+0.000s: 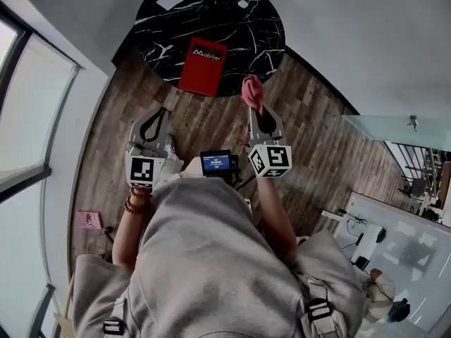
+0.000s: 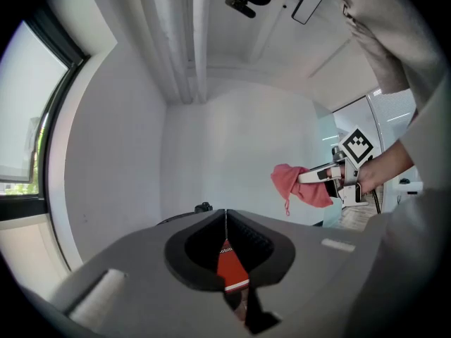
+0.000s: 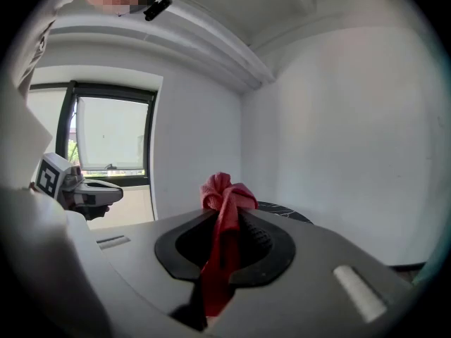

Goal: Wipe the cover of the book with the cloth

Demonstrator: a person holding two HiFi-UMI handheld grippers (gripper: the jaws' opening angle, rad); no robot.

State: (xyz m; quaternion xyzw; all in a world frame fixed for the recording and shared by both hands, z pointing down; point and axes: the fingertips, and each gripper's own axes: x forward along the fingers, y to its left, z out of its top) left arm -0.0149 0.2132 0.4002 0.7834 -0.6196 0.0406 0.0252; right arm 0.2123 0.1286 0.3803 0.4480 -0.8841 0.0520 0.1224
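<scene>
A red book (image 1: 203,66) lies flat on the near edge of a round black marble table (image 1: 239,41). My right gripper (image 1: 255,111) hangs just before the table's rim, to the right of the book, shut on a bunched pink-red cloth (image 1: 251,92). In the right gripper view the cloth (image 3: 222,196) is pinched between the jaws and bulges above the tips. My left gripper (image 1: 160,111) is held lower left of the book, over the floor, shut and holding nothing. Below its closed jaws in the left gripper view a strip of the red book (image 2: 229,266) shows.
Two white scraps (image 1: 171,1) lie on the far side of the table. Wooden flooring (image 1: 324,153) surrounds it, with a window wall (image 1: 28,118) to the left and a glass desk (image 1: 394,129) to the right. A small pink item (image 1: 89,220) lies on the floor at left.
</scene>
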